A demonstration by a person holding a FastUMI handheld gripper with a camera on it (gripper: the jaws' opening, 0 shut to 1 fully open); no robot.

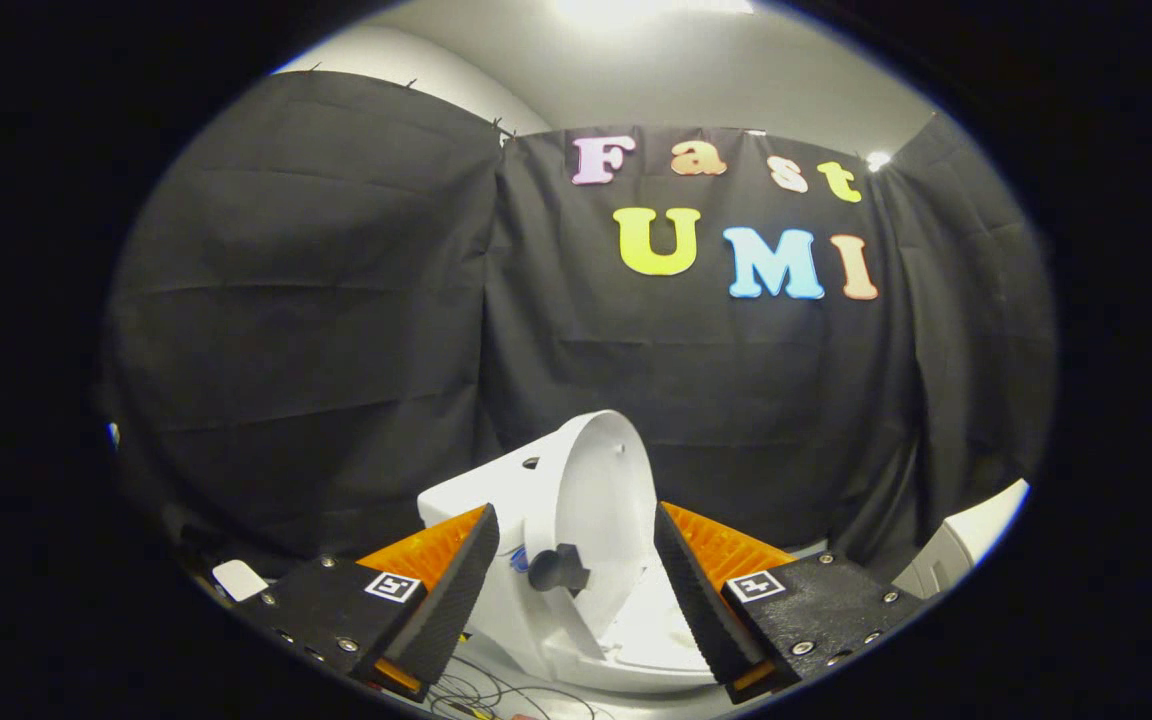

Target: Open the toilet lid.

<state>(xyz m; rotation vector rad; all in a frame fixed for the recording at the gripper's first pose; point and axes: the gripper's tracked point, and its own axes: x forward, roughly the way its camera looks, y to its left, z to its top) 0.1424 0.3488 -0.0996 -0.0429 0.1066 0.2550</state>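
Black cloth hangs as the booth's wall behind a small white toilet [496,500], whose lid [601,500] stands raised and nearly upright. The gripper [576,590] is spread wide with nothing held, its fingers [446,590] apart on either side of the lid, not touching it. A dark knob [556,570] sits on the lid's inner face, between the fingers.
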